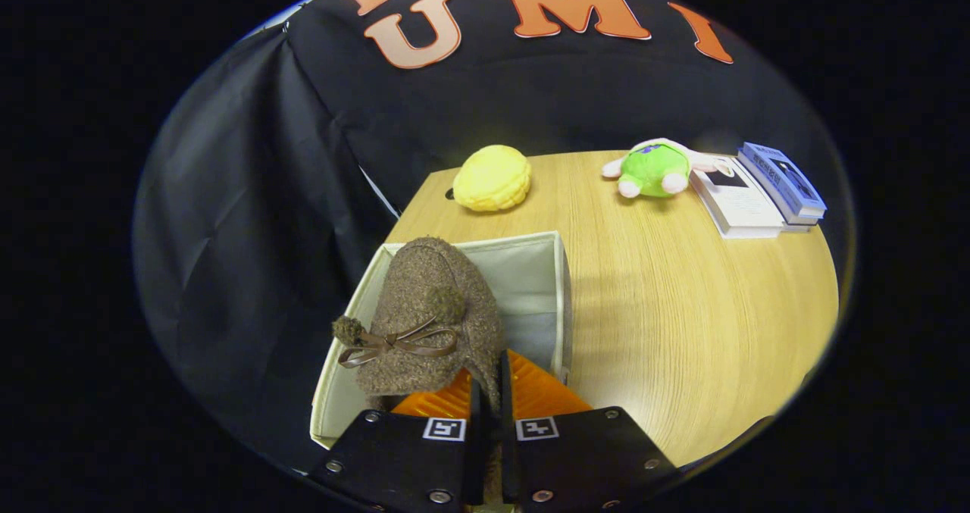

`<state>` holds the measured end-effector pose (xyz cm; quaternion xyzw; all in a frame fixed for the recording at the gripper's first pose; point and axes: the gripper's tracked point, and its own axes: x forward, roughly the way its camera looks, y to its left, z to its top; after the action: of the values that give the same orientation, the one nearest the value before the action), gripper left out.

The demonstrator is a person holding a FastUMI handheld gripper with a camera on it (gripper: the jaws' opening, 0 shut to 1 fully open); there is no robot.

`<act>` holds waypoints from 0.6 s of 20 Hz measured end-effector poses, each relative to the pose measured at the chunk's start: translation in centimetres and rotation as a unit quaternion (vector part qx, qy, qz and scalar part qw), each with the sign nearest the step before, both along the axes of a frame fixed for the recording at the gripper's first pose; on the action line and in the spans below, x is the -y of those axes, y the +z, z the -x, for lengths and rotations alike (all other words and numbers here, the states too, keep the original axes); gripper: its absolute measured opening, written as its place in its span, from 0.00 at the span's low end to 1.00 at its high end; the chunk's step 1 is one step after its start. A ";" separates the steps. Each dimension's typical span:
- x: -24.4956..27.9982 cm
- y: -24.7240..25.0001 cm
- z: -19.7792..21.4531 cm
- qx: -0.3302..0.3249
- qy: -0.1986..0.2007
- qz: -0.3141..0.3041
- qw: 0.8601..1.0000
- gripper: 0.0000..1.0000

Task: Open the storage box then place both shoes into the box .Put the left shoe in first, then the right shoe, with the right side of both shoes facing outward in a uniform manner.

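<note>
We are holding a brown fuzzy shoe (pixel 428 312) in the jaws, which are closing almost together on a thin edge of its collar at the lower centre of the frame, so the gripper (pixel 491 392) is pinching the shoe itself. The shoe, with its little bow and pompoms, is hanging over the open storage box (pixel 557 301), a pale fabric bin sitting at the lower left of the wooden surface (pixel 667 308), with its toe pointing away from us toward the far wall of the box. We are judging that the box is already open and that we are in the middle of lowering a shoe into it; whether this is the left or the right shoe we cannot tell, and the shoe is hiding much of the box's inside. The next move is calling for a steady descent until the sole is resting on the bottom, keeping the shoe turned as the task asks, and only then easing the jaws apart. In the upper middle a yellow plush bun (pixel 492 177) is lying, and toward the upper right a green plush toy (pixel 653 169) is resting just beside two books (pixel 758 195). The books' covers are carrying print too small to read.
</note>
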<state>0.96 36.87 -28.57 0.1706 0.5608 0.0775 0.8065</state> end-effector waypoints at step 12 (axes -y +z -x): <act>2.6 5.9 -1.4 0.072 -0.034 -0.053 0.995 0.45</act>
<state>2.34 34.29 -22.67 0.2258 0.4901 0.0917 0.8369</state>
